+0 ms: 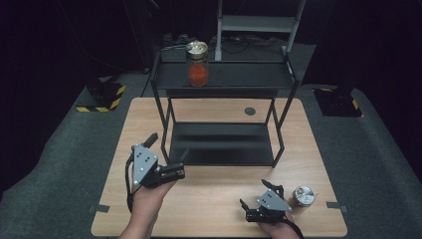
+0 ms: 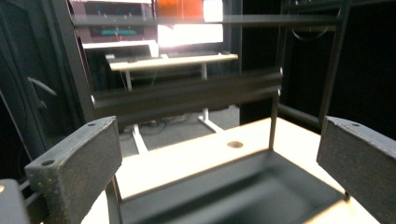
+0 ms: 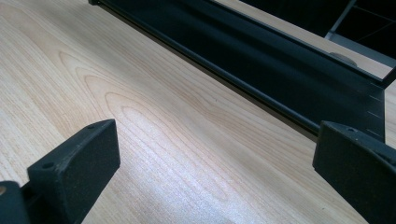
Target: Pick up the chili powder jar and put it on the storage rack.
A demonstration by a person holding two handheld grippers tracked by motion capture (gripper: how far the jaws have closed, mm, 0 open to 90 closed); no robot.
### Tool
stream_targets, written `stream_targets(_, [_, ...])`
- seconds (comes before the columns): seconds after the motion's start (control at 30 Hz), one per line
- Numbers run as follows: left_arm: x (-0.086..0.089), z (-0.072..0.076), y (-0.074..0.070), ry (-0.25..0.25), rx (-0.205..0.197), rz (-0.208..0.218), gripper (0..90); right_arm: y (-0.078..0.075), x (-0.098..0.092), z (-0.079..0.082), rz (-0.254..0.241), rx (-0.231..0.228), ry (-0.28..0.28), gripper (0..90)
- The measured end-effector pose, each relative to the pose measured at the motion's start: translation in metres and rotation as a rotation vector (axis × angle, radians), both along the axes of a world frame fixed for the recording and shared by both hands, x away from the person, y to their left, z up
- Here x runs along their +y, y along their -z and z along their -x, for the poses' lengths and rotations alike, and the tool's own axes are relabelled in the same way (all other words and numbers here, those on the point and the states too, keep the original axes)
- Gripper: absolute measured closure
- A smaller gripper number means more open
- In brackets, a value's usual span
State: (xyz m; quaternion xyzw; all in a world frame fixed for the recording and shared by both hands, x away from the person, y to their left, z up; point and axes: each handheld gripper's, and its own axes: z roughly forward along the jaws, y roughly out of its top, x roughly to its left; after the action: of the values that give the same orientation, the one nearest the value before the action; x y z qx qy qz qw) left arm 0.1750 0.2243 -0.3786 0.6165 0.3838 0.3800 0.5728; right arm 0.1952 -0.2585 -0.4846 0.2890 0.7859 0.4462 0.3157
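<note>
A glass jar [image 1: 197, 67] with red contents and a silvery lid stands on the left part of the top shelf of a black two-tier rack [image 1: 224, 79]. In the left gripper view the jar [image 2: 180, 7] is a blurred orange shape at the top edge. My left gripper [image 1: 168, 147] is open, held above the table at the rack's front left corner and facing the rack, with nothing between its jaws [image 2: 215, 163]. My right gripper [image 1: 254, 195] is open, low over the wooden table [image 3: 140, 116] near the front edge, and holds nothing [image 3: 210, 163].
A small silvery round can or lid [image 1: 303, 195] sits on the table just right of the right gripper. The rack's lower tray [image 1: 221, 144] rests on the table [image 1: 214, 199]. A round grommet hole [image 1: 250, 111] lies behind it. Dark floor surrounds the table.
</note>
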Motion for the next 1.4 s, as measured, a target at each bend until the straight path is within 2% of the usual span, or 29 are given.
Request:
stream_targets(0.07, [0.001,0.003,0.012,0.009,0.024,-0.004,0.4,0.0,0.0,0.0,0.001,-0.001,0.0,0.0])
stream_targets(0.1, [0.001,0.003,0.012,0.009,0.024,-0.004,0.4,0.0,0.0,0.0,0.001,-0.001,0.0,0.0])
stream_targets(0.23, [0.001,0.005,0.027,0.021,0.051,-0.01,0.4,0.0,0.0,0.0,0.001,-0.001,0.0,0.0])
stream_targets(0.3, [0.001,0.007,0.037,0.027,0.081,-0.025,0.4,0.0,0.0,0.0,0.001,-0.001,0.0,0.0])
stream_targets(0.33, [0.001,0.007,0.037,0.027,0.081,-0.025,0.4,0.0,0.0,0.0,0.001,-0.001,0.0,0.0])
stream_targets(0.5, [-0.001,0.011,0.057,0.034,0.115,-0.062,0.4,0.0,0.0,0.001,0.002,-0.003,-0.001,0.0])
stream_targets(0.57, [-0.001,0.013,0.067,0.039,0.148,-0.081,0.4,0.0,0.0,0.001,0.002,-0.003,0.0,0.0])
stream_targets(0.73, [0.001,0.015,0.078,0.037,0.181,-0.099,0.4,0.0,0.001,0.001,0.004,-0.003,-0.001,0.0])
stream_targets(0.8, [0.003,0.017,0.086,0.033,0.21,-0.115,0.4,0.0,0.001,0.001,0.004,-0.003,-0.001,0.0])
stream_targets(0.83, [0.003,0.017,0.086,0.033,0.21,-0.115,0.4,0.0,0.001,0.001,0.004,-0.003,-0.001,0.0])
stream_targets(0.97, [0.004,0.015,0.097,0.033,0.265,-0.153,0.4,0.0,0.002,0.001,0.01,-0.005,0.001,0.0])
stream_targets(1.03, [0.004,0.015,0.099,0.034,0.276,-0.153,0.4,0.0,0.002,0.001,0.012,-0.004,0.002,0.0])
stream_targets(1.07, [0.004,0.013,0.102,0.031,0.293,-0.176,0.4,0.0,0.002,0.001,0.012,-0.004,0.002,0.0])
stream_targets(1.13, [0.004,0.012,0.103,0.031,0.302,-0.185,0.4,0.0,0.002,0.001,0.012,-0.002,0.003,0.0])
stream_targets(1.2, [0.002,0.009,0.106,0.032,0.314,-0.22,0.4,-0.001,0.003,0.0,0.013,-0.001,0.003,0.0])
stream_targets(1.3, [0.0,0.007,0.105,0.036,0.327,-0.24,0.5,-0.001,0.002,0.0,0.01,0.001,0.006,0.0])
stream_targets(1.37, [-0.003,0.007,0.104,0.04,0.325,-0.268,0.5,0.0,0.002,0.0,0.006,0.001,0.007,0.0])
stream_targets(1.4, [-0.003,0.007,0.104,0.04,0.325,-0.268,0.5,0.0,0.002,0.0,0.006,0.001,0.007,0.0])
